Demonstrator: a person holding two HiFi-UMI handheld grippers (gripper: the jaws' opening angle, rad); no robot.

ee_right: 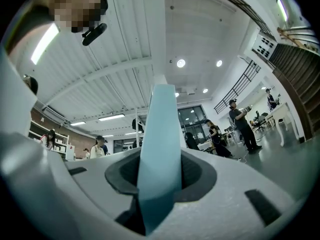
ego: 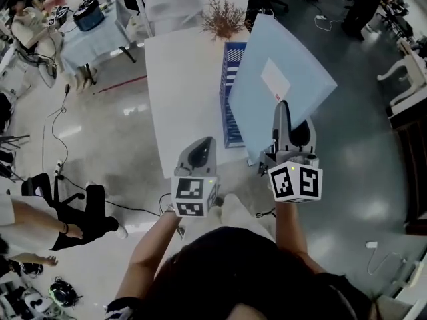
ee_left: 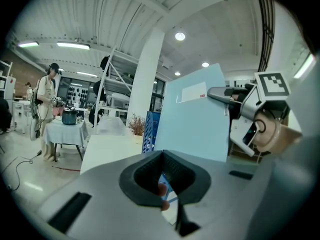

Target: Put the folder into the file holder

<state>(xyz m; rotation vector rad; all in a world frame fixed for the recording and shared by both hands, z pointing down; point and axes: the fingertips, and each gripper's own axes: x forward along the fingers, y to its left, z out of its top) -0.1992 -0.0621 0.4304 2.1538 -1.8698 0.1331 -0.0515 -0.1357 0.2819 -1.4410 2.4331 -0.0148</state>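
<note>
My right gripper [ego: 283,109] is shut on the near edge of a light blue folder [ego: 280,85] with a white label. It holds the folder up, tilted, over the right side of the white table [ego: 180,92]. In the right gripper view the folder [ee_right: 160,149] runs edge-on between the pads of the right gripper [ee_right: 160,184]. The blue slotted file holder [ego: 229,112] stands on the table, partly hidden behind the folder. My left gripper [ego: 202,145] hovers at the table's near edge, shut and empty. From the left gripper [ee_left: 161,179], the folder [ee_left: 195,119] is on the right and the file holder [ee_left: 150,131] behind it.
A dried plant [ego: 223,19] stands at the table's far end. Left of the table a person [ego: 40,225] sits beside cables on the floor. A cloth-covered table with a pot [ego: 93,15] is at the far left. A white pillar [ee_left: 145,84] rises behind the table.
</note>
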